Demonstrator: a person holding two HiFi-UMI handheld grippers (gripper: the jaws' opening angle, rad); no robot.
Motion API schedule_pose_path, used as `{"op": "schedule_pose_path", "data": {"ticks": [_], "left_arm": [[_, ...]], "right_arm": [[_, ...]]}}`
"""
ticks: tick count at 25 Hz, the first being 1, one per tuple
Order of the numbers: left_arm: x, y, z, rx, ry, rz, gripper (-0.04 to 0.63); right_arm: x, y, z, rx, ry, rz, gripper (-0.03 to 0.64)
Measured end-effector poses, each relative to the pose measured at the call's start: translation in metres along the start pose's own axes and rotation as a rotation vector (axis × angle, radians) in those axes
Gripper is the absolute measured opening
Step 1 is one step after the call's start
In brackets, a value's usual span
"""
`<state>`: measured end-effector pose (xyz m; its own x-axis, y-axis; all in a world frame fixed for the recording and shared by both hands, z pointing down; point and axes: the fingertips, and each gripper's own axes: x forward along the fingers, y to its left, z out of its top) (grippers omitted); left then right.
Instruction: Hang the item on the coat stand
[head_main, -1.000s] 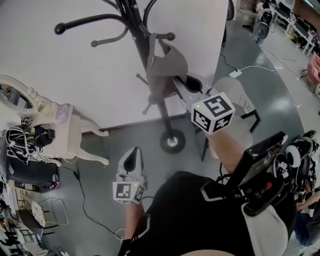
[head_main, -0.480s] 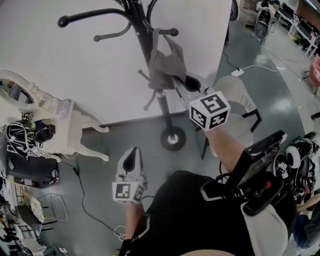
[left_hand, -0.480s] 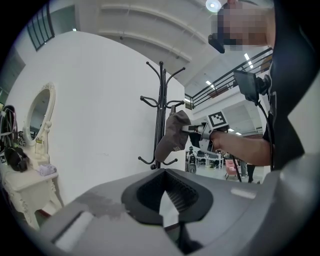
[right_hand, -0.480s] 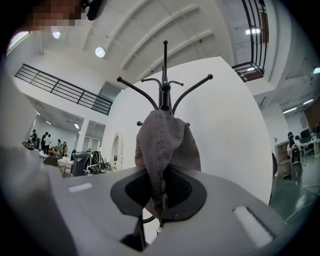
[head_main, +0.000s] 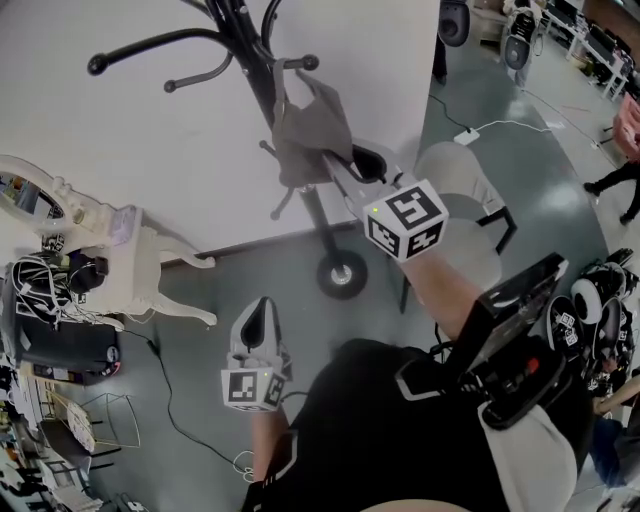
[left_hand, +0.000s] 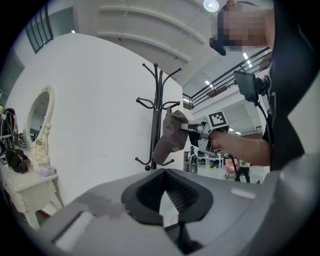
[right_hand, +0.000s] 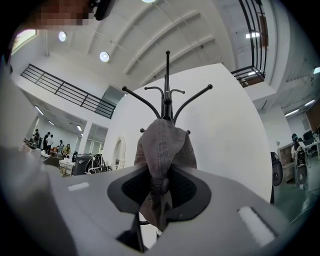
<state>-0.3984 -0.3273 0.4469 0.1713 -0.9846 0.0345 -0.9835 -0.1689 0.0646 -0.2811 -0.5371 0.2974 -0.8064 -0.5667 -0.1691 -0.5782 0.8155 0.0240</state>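
1. White partition wall (head_main: 120, 130), standing on the grey floor (head_main: 250, 270).
2. White carved counter (head_main: 150, 262) with an oval mirror (head_main: 25, 190), at left.
3. Tangle of black cables (head_main: 45, 275), just beside the counter.
4. Wire basket (head_main: 105, 420), lower left.
5. White-seated chair (head_main: 462, 178), with a white cable (head_main: 515, 132) on the floor beyond it.

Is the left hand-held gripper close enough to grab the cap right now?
Probably not. The left hand-held gripper hangs low, well short of the cap up at the stand. Nothing stands between them, so moving closer should do.
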Motion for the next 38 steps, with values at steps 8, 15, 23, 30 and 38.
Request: {"op": "schedule_pose_path", "data": {"ticks": [8, 15, 23, 30, 38], "left_arm": [[-0.005, -0.028, -0.003, 0.014, 0.012, -0.002, 0.021], [-0.004, -0.049, -0.001, 0.012, 0.015, 0.009, 0.021], [-0.002, -0.084, -0.003, 0.029, 0.019, 0.005, 0.021], [-0.004, -0.117, -0.008, 0.029, 0.017, 0.029, 0.022], [-0.024, -0.139, -0.022, 0.012, 0.053, 0.11, 0.021]], "right_arm": [[-0.022, -0.003, 0.008, 0.018, -0.023, 0.025, 0.14], [-0.048, -0.005, 0.011, 0.023, -0.027, 0.058, 0.184], [-0.085, -0.015, 0.014, 0.044, -0.018, 0.08, 0.184], [-0.116, -0.02, 0.01, 0.064, 0.001, 0.134, 0.167], [-0.133, -0.014, 0.0, 0.118, 0.004, 0.207, 0.106]]}}
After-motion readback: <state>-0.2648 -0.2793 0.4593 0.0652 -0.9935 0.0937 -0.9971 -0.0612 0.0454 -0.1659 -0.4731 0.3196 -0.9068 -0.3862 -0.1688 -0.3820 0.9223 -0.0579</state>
